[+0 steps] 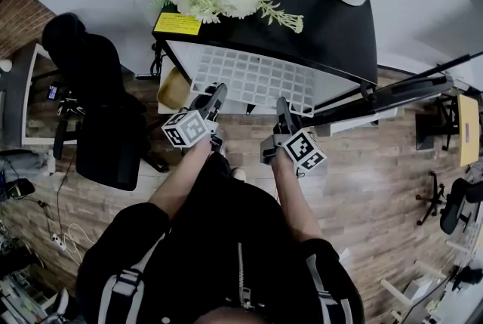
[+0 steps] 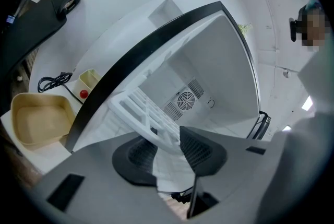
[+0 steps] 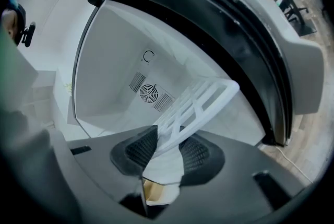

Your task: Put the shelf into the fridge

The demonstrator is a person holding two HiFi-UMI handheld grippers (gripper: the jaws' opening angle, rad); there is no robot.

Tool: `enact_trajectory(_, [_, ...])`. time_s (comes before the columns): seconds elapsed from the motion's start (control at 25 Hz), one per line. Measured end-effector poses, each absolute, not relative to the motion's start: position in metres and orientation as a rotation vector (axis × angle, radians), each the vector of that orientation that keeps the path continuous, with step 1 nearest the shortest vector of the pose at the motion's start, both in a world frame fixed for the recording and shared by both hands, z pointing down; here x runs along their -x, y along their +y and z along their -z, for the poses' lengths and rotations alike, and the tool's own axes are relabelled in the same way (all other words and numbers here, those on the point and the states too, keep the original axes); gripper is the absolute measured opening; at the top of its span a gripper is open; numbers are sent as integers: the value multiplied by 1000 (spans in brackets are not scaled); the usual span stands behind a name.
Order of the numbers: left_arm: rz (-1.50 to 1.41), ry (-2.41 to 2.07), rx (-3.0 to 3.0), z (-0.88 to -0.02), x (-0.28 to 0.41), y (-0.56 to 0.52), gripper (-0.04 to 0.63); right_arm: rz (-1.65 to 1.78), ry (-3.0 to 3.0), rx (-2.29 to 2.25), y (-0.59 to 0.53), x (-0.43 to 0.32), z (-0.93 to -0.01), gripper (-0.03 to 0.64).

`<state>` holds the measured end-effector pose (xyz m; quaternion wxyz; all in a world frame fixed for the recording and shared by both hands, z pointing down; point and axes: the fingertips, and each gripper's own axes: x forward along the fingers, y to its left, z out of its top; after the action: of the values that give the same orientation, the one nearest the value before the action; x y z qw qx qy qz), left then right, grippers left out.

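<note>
Left hand-held gripper (image 1: 216, 97), right hand-held gripper (image 1: 282, 111) clamp shelf (image 1: 256, 77) at fridge (image 1: 328, 20); wood floor (image 1: 377, 186) below.

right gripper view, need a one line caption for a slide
Right hand-held gripper clamped on the white shelf, which points into the open fridge, rear fan visible.

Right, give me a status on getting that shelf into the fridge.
Done: the black-topped white fridge stands open, and the left tongs and right tongs are each shut on the white slotted plastic shelf. In hand: the shelf is held at the opening, much of it outside. Left: slide it in level, then let go.
</note>
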<state>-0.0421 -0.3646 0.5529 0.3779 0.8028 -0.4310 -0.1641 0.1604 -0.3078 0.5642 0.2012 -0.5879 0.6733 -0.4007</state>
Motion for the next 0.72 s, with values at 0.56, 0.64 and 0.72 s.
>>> enact_trajectory(0.56, [434,-1105,-2051,-554,35,-393,140,1087,1856,1660,-337,-169,-565,140])
enact_trajectory(0.64, [437,-1094,-2062,-554,35,-393,143,1088,1850,1646,-337,-169,-565,140])
enact_trajectory(0.72, [445,-1085,-2071,-553,35,-393,146,1096,1842,1621,-337,-169,-565,126])
